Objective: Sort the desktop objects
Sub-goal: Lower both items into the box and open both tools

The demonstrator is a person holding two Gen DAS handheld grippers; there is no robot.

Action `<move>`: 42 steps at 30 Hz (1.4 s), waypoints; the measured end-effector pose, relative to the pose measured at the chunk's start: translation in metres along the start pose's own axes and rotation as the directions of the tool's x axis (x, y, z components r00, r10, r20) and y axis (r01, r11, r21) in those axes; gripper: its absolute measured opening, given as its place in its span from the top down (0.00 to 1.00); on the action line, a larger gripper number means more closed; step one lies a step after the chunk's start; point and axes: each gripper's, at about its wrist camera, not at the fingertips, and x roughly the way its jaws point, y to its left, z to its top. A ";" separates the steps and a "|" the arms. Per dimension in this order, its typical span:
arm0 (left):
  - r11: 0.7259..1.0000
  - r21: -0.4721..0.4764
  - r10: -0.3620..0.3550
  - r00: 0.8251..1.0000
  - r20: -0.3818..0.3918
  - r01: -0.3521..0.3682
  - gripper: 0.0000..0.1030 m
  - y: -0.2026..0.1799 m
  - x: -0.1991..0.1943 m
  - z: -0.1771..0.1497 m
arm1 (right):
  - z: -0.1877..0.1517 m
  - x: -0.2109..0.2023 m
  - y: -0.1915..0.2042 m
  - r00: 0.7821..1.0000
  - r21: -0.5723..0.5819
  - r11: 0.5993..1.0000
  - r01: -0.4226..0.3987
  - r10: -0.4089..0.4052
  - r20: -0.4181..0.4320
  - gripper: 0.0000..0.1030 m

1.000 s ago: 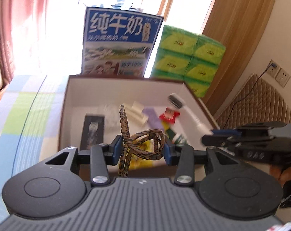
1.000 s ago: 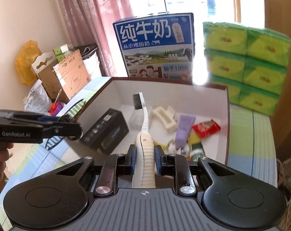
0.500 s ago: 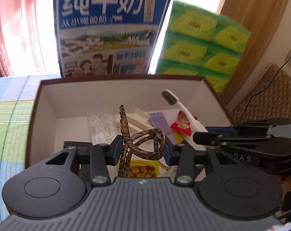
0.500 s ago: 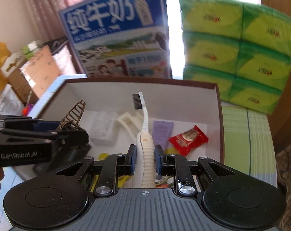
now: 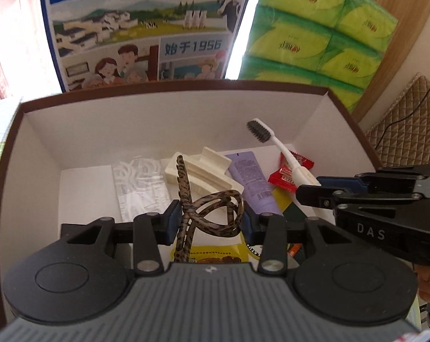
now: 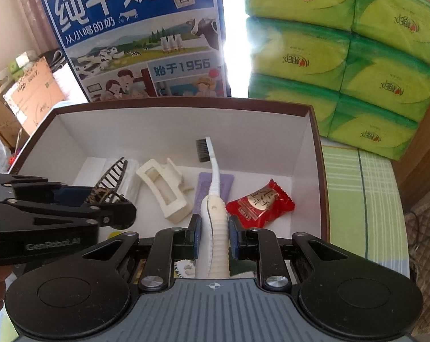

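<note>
My left gripper (image 5: 208, 222) is shut on a leopard-print hair clip (image 5: 206, 208), held over the brown-rimmed white box (image 5: 169, 125). From the right wrist view the same clip (image 6: 109, 182) shows at the left, in the left gripper's fingers (image 6: 72, 211). My right gripper (image 6: 215, 236) is shut on the handle of a white toothbrush (image 6: 213, 199), bristles pointing into the box (image 6: 172, 131). In the left wrist view the toothbrush (image 5: 277, 148) and the right gripper (image 5: 323, 193) hang over the box's right side.
In the box lie a cream hair claw (image 6: 163, 191), a purple tube (image 5: 249, 176), a red candy packet (image 6: 260, 203), a clear plastic bag (image 5: 141, 182) and a yellow snack pack (image 5: 212, 253). A blue milk carton (image 6: 141, 37) and green tissue packs (image 6: 343, 57) stand behind.
Both grippers have moved forward and lower over the box, which now fills more of each view. Each still holds its item.
</note>
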 end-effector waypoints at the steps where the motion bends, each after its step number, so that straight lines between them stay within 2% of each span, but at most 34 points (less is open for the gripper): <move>1: 1.000 0.002 -0.002 1.000 -0.006 0.002 0.64 0.000 0.003 0.000 | 0.000 0.001 0.000 1.000 -0.001 1.000 -0.002 0.002 -0.001 0.83; 7: 1.000 0.005 0.004 1.000 -0.023 -0.004 0.65 0.001 0.016 0.003 | 0.002 0.009 -0.003 1.000 -0.007 1.000 0.013 -0.013 -0.013 0.83; 12: 1.000 0.006 0.001 1.000 -0.011 -0.001 0.55 0.001 0.016 0.007 | 0.003 0.011 -0.003 1.000 -0.011 1.000 0.019 -0.019 -0.012 0.83; 18: 1.000 0.029 0.007 1.000 0.004 -0.007 0.55 0.001 0.010 0.009 | 0.005 0.012 -0.003 1.000 -0.012 1.000 0.023 -0.023 -0.016 0.83; 23: 0.999 0.038 0.027 0.999 0.027 -0.028 0.47 0.004 -0.001 0.010 | 0.004 0.015 -0.001 1.000 -0.013 1.000 0.021 -0.021 -0.021 0.83; 25: 0.998 0.033 0.047 0.998 0.031 -0.048 0.39 0.007 -0.006 0.010 | 0.005 0.016 0.001 1.000 -0.016 1.000 0.021 -0.022 -0.021 0.83; 28: 0.996 0.032 0.081 0.996 0.041 -0.082 0.35 0.012 -0.013 0.011 | 0.006 0.014 0.004 1.000 -0.026 1.000 0.008 -0.008 -0.009 0.81; 29: 0.995 0.032 0.091 0.995 0.043 -0.093 0.34 0.013 -0.016 0.011 | 0.006 0.013 0.004 1.000 -0.026 1.000 0.010 -0.010 0.000 0.68; 30: 0.994 0.030 0.100 0.994 0.048 -0.102 0.31 0.015 -0.020 0.011 | 0.005 0.010 0.005 1.000 -0.024 1.000 0.013 -0.013 0.015 0.49; 31: 0.994 0.028 0.108 0.993 0.054 -0.110 0.27 0.017 -0.024 0.011 | 0.004 0.006 0.005 0.999 -0.024 1.000 -0.013 0.014 0.035 0.47; 33: 0.992 0.029 0.122 0.990 0.074 -0.124 0.24 0.021 -0.035 0.009 | 0.000 -0.004 0.006 0.997 -0.015 0.999 -0.040 0.041 0.066 0.35; 36: 0.987 0.040 0.151 0.982 0.110 -0.156 0.20 0.024 -0.054 0.004 | -0.007 -0.020 0.015 0.993 -0.044 0.999 -0.021 0.026 0.115 0.19; 39: 0.984 0.049 0.164 0.974 0.155 -0.174 0.13 0.025 -0.075 -0.004 | -0.017 -0.039 0.021 0.989 -0.057 0.998 -0.004 0.013 0.149 0.08; 42: 0.981 0.054 0.171 0.966 0.193 -0.184 0.10 0.023 -0.097 -0.015 | -0.028 -0.060 0.024 0.983 -0.047 0.999 -0.012 0.021 0.185 0.02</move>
